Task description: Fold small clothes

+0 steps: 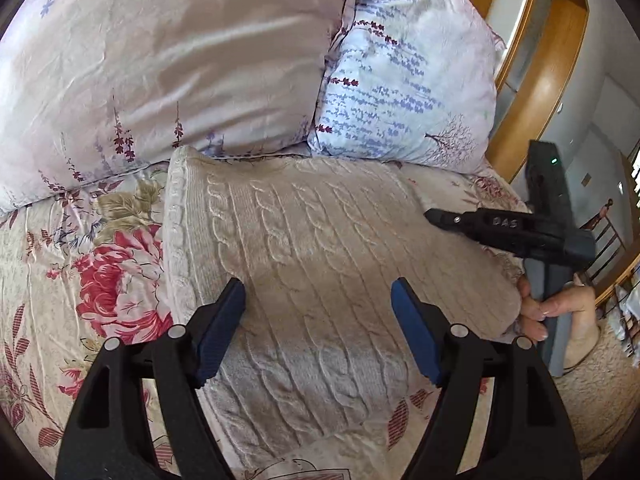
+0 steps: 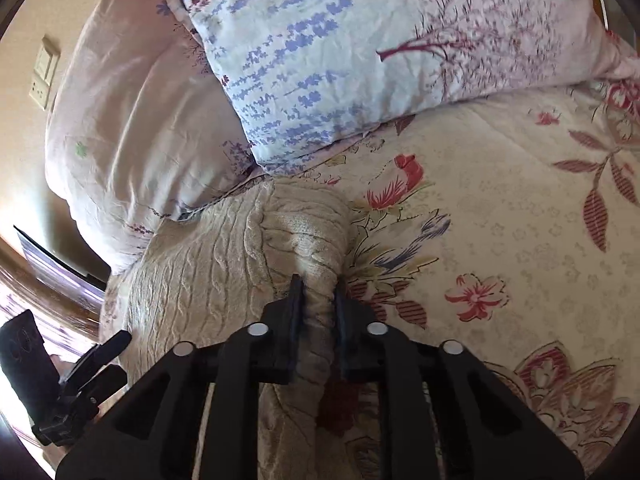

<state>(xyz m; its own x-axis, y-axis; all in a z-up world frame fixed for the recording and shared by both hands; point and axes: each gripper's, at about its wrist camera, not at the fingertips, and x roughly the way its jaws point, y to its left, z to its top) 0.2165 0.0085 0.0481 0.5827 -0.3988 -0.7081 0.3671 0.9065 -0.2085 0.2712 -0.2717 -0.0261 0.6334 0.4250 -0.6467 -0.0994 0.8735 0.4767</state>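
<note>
A cream cable-knit sweater (image 1: 312, 248) lies on the floral bedspread (image 1: 52, 248), its far edge by the pillows. My left gripper (image 1: 320, 300) is open and empty, hovering over the sweater's middle with its blue pads (image 1: 224, 320) spread wide. My right gripper (image 2: 318, 300) is shut on a bunched edge of the sweater (image 2: 304, 240) at its right side, lifting the fold a little. In the left wrist view the right gripper (image 1: 436, 216) reaches onto the sweater's right edge. In the right wrist view the left gripper (image 2: 104, 348) shows at the lower left.
Two pillows lie at the head of the bed: a pale pink one (image 1: 160, 60) and a blue lavender-print one (image 1: 404, 80). A wooden headboard and shelf (image 1: 540, 80) stand at the right. Bare floral bedspread (image 2: 500, 220) lies right of the sweater.
</note>
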